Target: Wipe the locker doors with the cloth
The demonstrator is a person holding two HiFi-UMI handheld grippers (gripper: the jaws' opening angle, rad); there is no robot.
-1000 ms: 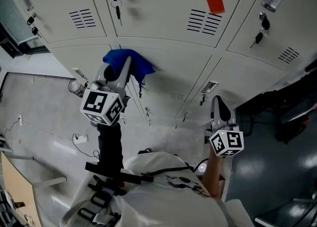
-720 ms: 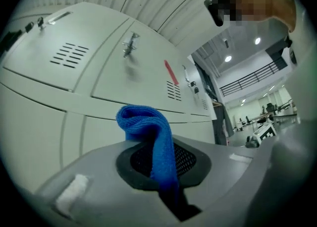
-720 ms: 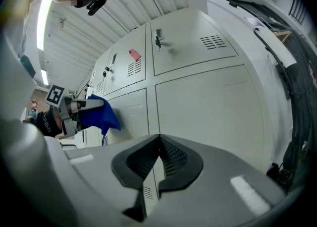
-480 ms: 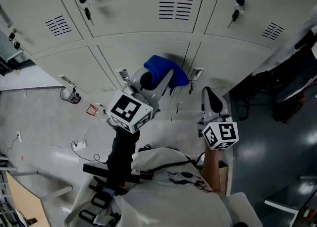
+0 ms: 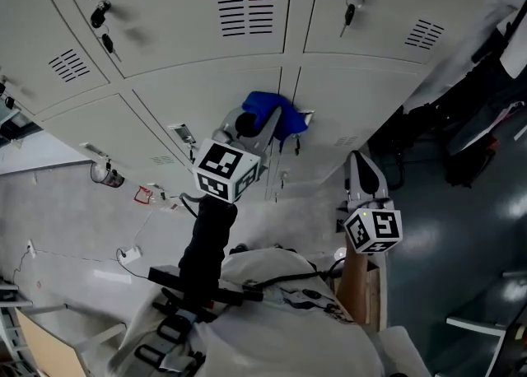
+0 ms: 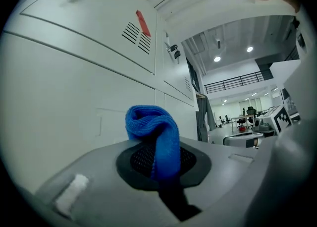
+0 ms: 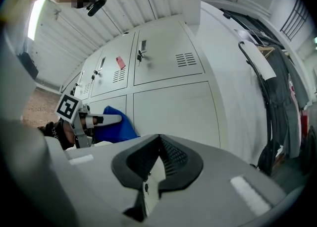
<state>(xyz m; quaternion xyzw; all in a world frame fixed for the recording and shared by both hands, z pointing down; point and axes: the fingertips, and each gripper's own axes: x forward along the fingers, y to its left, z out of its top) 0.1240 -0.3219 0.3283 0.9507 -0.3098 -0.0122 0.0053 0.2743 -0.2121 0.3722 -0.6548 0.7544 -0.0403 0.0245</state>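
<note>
While my left claw [image 5: 259, 124] clamps the cloth [image 5: 278, 112] against a lower locker door [image 5: 354, 100], right claw [image 5: 360, 167] closed and empty, the next stroke likely needs steady sideways pressure.

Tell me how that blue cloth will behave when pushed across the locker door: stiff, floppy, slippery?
Probably floppy: the blue cloth folds over and droops where the left gripper pinches it. Its towel-like weave should drag rather than slip on the smooth locker door. It looks light, so it may bunch up.
</note>
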